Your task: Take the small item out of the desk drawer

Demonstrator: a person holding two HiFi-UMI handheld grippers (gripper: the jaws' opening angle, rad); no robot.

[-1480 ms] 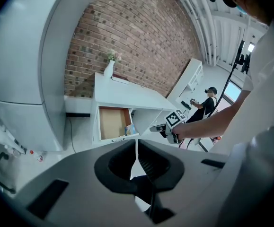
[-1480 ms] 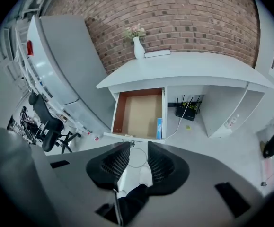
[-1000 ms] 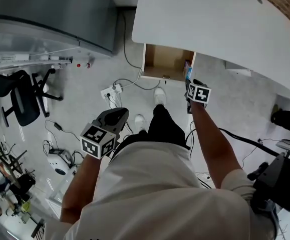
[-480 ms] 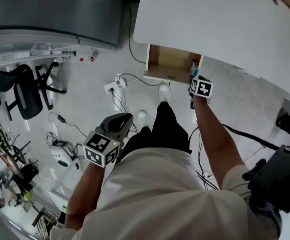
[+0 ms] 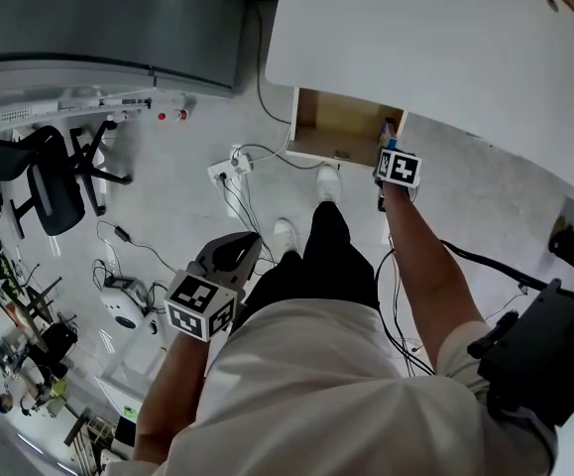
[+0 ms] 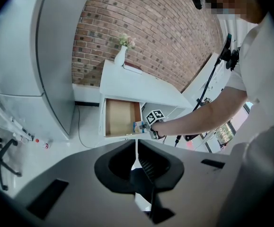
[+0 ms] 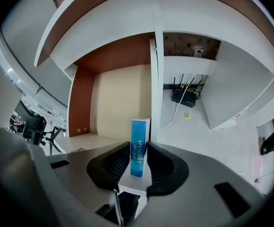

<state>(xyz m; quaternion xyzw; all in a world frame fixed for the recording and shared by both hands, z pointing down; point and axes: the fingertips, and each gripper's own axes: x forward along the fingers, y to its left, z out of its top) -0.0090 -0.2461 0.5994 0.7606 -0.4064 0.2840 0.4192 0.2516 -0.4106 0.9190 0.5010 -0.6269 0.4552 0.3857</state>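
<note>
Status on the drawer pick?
Right gripper shut on blue box, at open drawer's right edge. Left gripper shut, empty, well short of the drawer. Nothing seen blocking the way out.

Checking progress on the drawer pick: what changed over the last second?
The right gripper edged forward to the right front corner of the open wooden desk drawer; its jaws now clasp the slim blue box. The left gripper, shut, stays low at the person's side; the drawer stays open.

Right gripper (image 5: 387, 149) outstretched, clamped on small box (image 7: 138, 145); left gripper (image 6: 136, 149) low, jaws together
</note>
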